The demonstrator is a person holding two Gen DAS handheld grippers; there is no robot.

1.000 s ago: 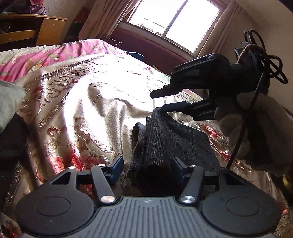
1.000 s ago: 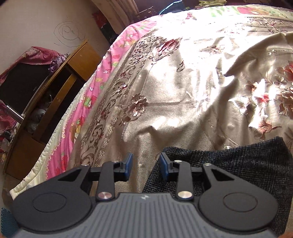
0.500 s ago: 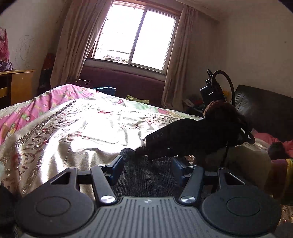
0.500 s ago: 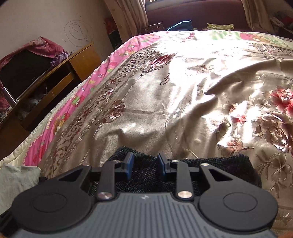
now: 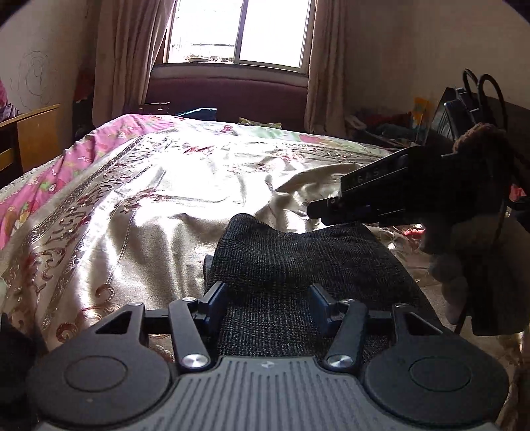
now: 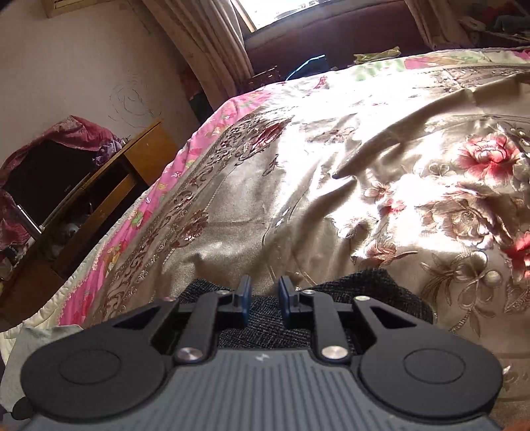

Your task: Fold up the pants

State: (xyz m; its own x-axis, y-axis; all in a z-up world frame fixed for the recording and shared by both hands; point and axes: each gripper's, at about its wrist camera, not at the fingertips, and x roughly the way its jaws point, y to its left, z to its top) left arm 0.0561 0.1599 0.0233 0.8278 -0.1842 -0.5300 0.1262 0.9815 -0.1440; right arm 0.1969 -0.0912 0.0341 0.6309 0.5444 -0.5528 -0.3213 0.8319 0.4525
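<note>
Two grippers are seen over a bed with a shiny gold bedspread (image 5: 159, 205) that has red flowers on it. Dark grey pants (image 5: 298, 265) are laid on the bedspread near its close edge, folded into a thick, flat pile.

From the left wrist view, the left gripper (image 5: 269, 300) is held low over the pants. Its jaws are spread wide, one on each side of the cloth — the blue pads are not pressed on it, so nothing is gripped there.

From the right wrist view, the right gripper (image 6: 264, 300) is held over the far edge of the pants (image 6: 374, 295). Its jaws have just been closing, and only a small gap is left between them. Pants cloth is seen behind that gap, but it cannot be told if any cloth is pinched.

In the left view, the right gripper (image 5: 326, 209) is also seen — it is pointed in from the right, above the far side of the pants, and is held by a gloved hand (image 5: 463, 252).

A bright window (image 5: 238, 31) with curtains is seen behind the bed, and a wooden desk (image 6: 109, 195) is seen on the left.
</note>
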